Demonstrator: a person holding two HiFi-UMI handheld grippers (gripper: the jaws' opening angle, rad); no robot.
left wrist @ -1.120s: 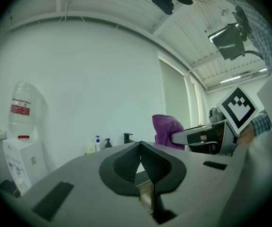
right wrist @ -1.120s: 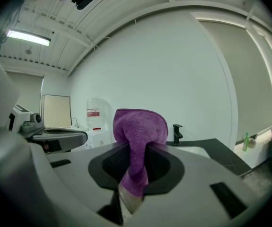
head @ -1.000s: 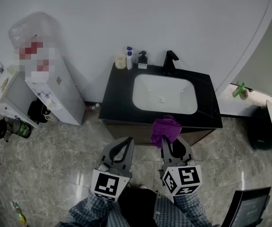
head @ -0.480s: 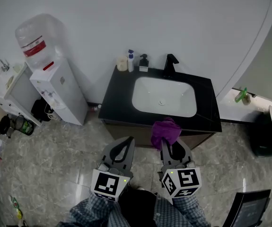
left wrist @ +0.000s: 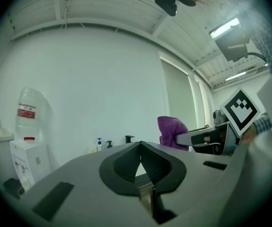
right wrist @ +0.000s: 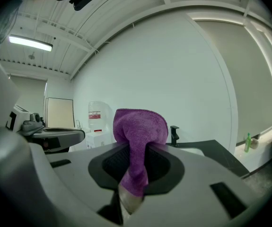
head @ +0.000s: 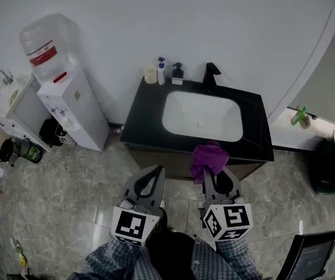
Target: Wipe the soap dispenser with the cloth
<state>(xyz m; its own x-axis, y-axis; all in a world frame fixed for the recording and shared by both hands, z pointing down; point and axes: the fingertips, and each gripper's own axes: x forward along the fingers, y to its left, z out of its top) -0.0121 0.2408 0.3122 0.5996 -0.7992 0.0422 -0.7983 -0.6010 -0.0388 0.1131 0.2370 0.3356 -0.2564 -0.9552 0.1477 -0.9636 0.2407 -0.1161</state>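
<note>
1. The right gripper [head: 211, 172] is clamped on a purple terry cloth [head: 209, 156]. In the right gripper view, the cloth [right wrist: 138, 136] passes down between the two jaws and bunches up above their tips.
2. The left gripper [head: 157, 171] has its jaws pressed together with nothing between them. The left gripper view shows the tips [left wrist: 140, 144] meeting.
3. The small black pump soap dispenser [head: 177, 73] stands upright at the back left of the black vanity counter [head: 141, 116], close to the white wall.
4. The dispenser is just right of a white spray bottle with a blue top [head: 159, 71] and a cream-coloured jar [head: 150, 74]. It is to the left of the black faucet [head: 209, 76].
5. Both grippers are held side by side over the marbled floor in front of the vanity, well apart from the dispenser. The white oval basin [head: 201, 116] lies between the cloth and the dispenser.
6. In the head view the cloth overlaps the counter's front edge, right of the dispenser's line.
7. A white water cooler with a clear bottle on top [head: 68, 104] stands left of the vanity.
</note>
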